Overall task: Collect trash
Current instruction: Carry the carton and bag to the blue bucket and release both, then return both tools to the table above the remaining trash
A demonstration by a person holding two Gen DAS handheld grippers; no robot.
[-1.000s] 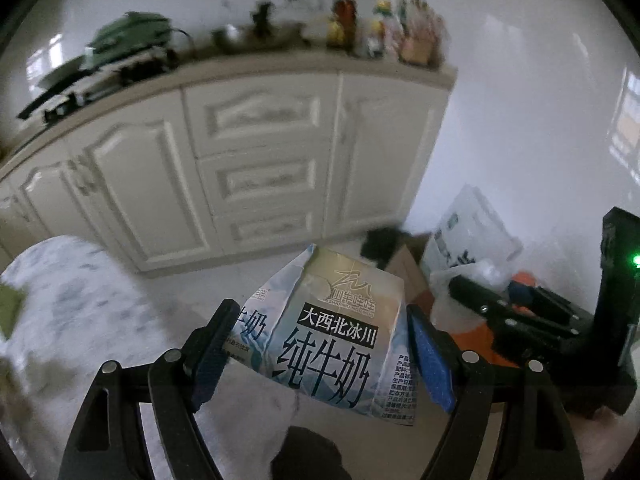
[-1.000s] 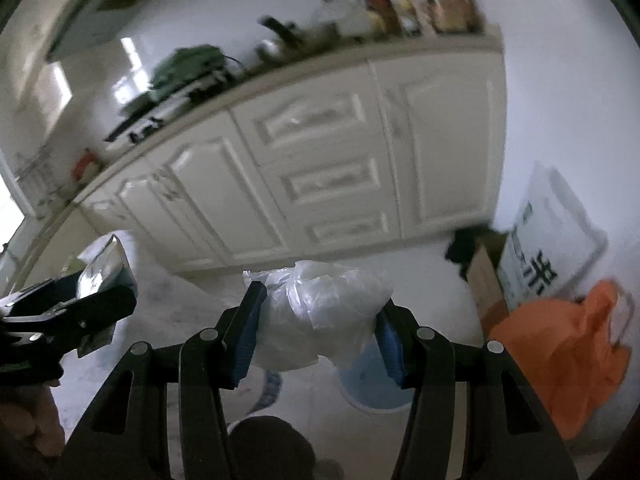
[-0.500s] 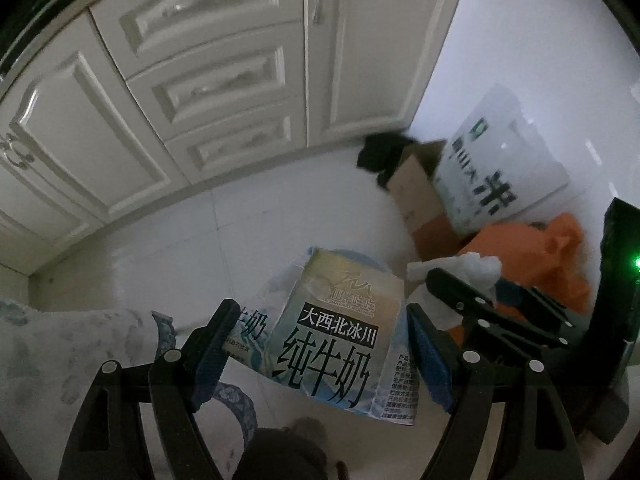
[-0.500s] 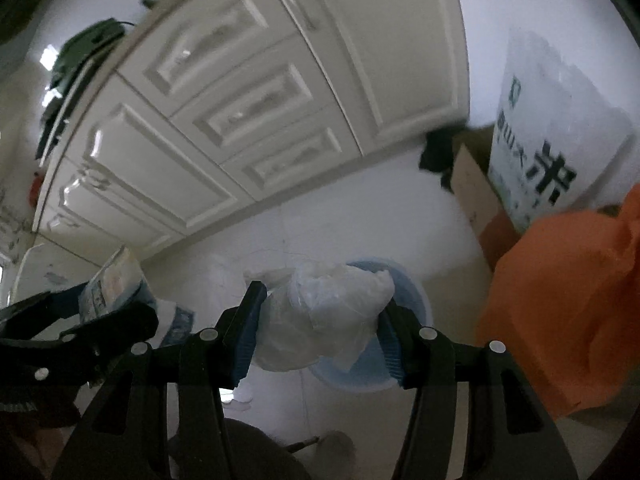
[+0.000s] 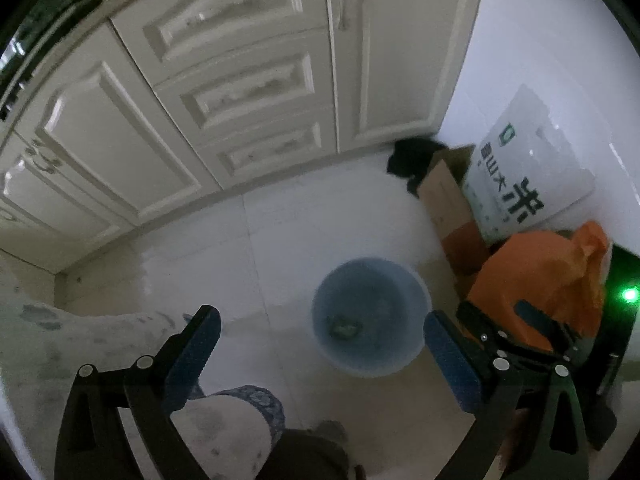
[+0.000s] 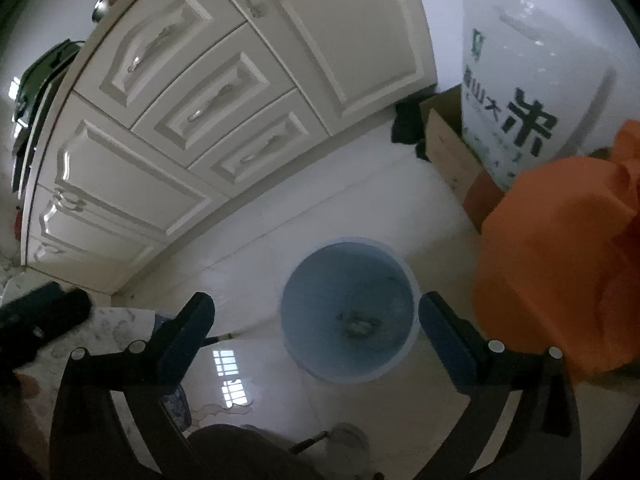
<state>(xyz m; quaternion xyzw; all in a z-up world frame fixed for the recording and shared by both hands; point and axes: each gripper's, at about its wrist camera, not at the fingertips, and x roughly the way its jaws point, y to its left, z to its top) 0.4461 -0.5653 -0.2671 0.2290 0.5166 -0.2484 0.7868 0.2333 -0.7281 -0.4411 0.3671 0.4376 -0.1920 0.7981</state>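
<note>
the blue bin (image 5: 370, 320) stands on the pale tiled floor (image 5: 280, 232), low and a little right of centre in both wrist views, its mouth open to the cameras. inside it, at the bottom, lies a small dark, greenish bit of trash (image 5: 343, 325); what it is cannot be told. in the right wrist view the same bin (image 6: 348, 308) shows a blurred lump at its bottom too.

the left gripper (image 5: 318, 354) points down at the bin, its jaws opening and now spread wide, with nothing between the blue-padded fingers (image 5: 196, 344). the right gripper (image 6: 312, 332) is likewise opening, fingers (image 6: 444, 340) wide apart and empty, the bin seen in the gap between them. in the left wrist view the right gripper (image 5: 520, 344) appears at the lower right edge, with a green light glowing on its body.

just right of the bin sits an orange plastic bag (image 6: 560, 260). above that, toward the upper right, a cardboard box (image 5: 448, 204) stands beside a white sack with dark printed characters (image 5: 520, 176), and a dark object (image 5: 412, 156) lies at the foot of the wall. cream cabinets with drawers (image 5: 240, 92) fill the upper left of both frames. at the lower left a pale patterned cloth (image 5: 60, 344) comes in.
</note>
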